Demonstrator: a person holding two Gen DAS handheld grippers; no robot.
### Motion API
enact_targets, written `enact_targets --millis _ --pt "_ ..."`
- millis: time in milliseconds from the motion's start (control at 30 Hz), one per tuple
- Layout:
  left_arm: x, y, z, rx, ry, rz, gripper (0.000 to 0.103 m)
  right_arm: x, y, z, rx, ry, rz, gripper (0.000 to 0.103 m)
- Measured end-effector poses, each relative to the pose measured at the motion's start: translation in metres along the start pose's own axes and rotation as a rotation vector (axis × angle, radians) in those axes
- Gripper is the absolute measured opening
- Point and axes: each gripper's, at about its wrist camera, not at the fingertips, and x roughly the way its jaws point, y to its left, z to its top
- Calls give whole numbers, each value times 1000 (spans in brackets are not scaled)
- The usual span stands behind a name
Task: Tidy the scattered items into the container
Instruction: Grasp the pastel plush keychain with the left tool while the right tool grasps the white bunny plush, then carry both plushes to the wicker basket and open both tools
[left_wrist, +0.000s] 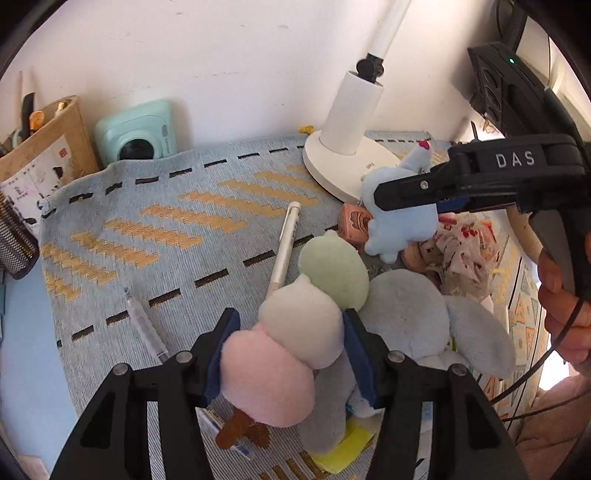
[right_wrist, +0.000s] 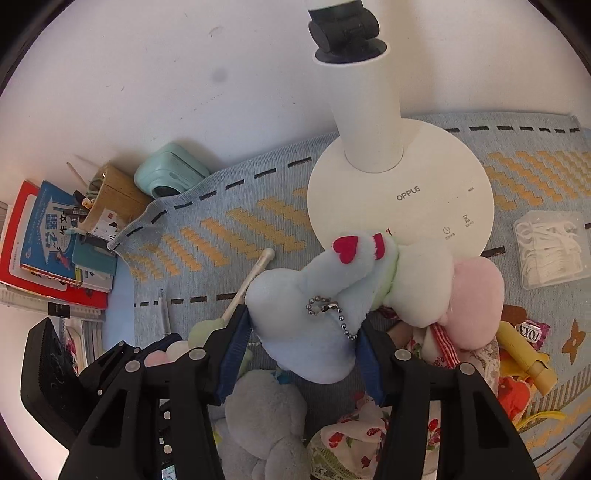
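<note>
My left gripper (left_wrist: 291, 317) is shut on a plush dango skewer (left_wrist: 299, 325) with pink, white and green balls, held just above the woven mat (left_wrist: 166, 221). The right gripper (left_wrist: 380, 195) comes in from the right, a hand (left_wrist: 565, 306) on its grip. In the right wrist view my right gripper (right_wrist: 303, 321) is shut on a light blue plush (right_wrist: 295, 295) with a red heart and a ball chain. Under both lie a grey plush (left_wrist: 402, 310) and floral fabric (right_wrist: 354, 435). A second dango plush (right_wrist: 421, 280) rests by the lamp base.
A white lamp base (right_wrist: 406, 192) stands at the back. A white pen (left_wrist: 284, 251) and a clear pen (left_wrist: 144, 328) lie on the mat. A mint camera (left_wrist: 136, 133), a mesh holder (left_wrist: 14, 240), books (right_wrist: 48, 240) and a floss-pick box (right_wrist: 550, 251) line the edges.
</note>
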Motion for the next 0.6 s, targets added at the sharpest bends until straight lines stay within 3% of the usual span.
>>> enact_targets --millis 233,600 --pt "-35 0 -4 -95 -73 16 53 -35 14 -8 -87 -81 -11 54" --pt "-92 -35 -17 -91 -158 24 53 -98 19 -44 -128 -185 0 54"
